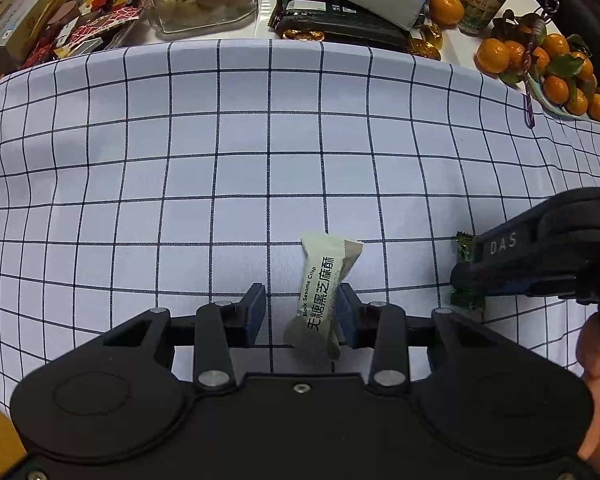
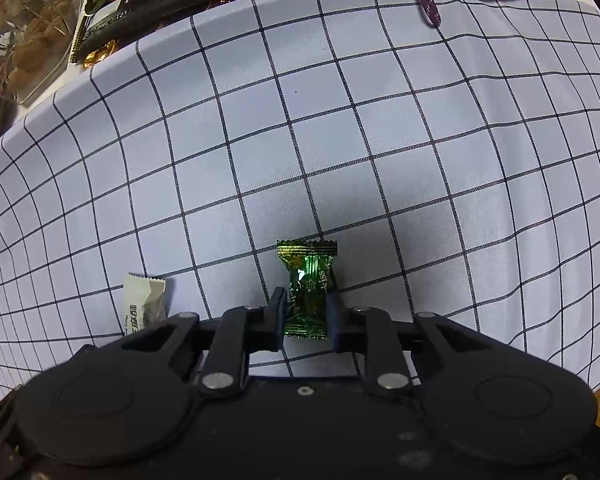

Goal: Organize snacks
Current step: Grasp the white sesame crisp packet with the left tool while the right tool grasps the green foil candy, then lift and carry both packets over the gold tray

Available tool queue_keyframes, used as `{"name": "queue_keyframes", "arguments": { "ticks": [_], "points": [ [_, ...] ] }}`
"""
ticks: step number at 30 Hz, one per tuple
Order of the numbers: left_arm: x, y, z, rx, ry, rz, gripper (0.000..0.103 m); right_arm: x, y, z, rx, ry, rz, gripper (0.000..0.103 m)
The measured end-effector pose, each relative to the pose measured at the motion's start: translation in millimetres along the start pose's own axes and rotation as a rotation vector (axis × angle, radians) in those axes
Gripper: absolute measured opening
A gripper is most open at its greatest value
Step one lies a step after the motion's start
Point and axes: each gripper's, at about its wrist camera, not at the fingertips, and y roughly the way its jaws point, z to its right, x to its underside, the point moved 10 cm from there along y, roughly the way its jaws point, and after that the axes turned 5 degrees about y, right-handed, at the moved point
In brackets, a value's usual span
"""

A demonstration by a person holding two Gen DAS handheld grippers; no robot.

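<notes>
Left gripper (image 1: 302, 314) spread apart around pale sesame bar (image 1: 323, 292) lying on checked cloth (image 1: 220, 152); right gripper (image 2: 303, 318) clamped on green candy (image 2: 309, 290) (just beside the bar).

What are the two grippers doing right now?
Right gripper shut on green foil-wrapped candy. Left gripper open around pale sesame-crisp packet. Checked cloth otherwise clear.
</notes>
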Motion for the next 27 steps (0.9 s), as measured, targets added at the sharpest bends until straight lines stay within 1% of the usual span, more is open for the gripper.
{"name": "queue_keyframes", "arguments": {
  "ticks": [5, 9, 14, 18, 23, 27],
  "points": [
    [-3.1, 4.6, -5.0, 0.007, -0.031, -0.011, 0.047, -5.4, -13.2, 8.4, -0.026, 0.013, 0.007, 0.021],
    [-3.0, 9.3, -3.9, 0.015, -0.036, -0.020, 0.047, -8.3, -19.4, 14.9, -0.034, 0.024, 0.006, 0.021],
    [-2.2, 9.7, 5.7, 0.046, -0.018, -0.019, 0.047, -11.4, -21.8, 21.1, -0.036, 0.027, -0.010, 0.021],
    [-2.1, 10.4, 15.4, 0.065, 0.003, -0.021, 0.047, -9.1, -15.2, 27.1, -0.027, 0.033, -0.036, 0.021],
    [-3.0, 12.1, 19.1, 0.039, 0.029, -0.017, 0.047, -4.9, -11.0, 33.8, -0.043, 0.047, -0.068, 0.021],
    [-1.4, 15.6, 18.5, 0.036, 0.028, -0.029, 0.047, -2.9, -8.2, 41.8, -0.062, 0.061, -0.091, 0.021]
  ]
}}
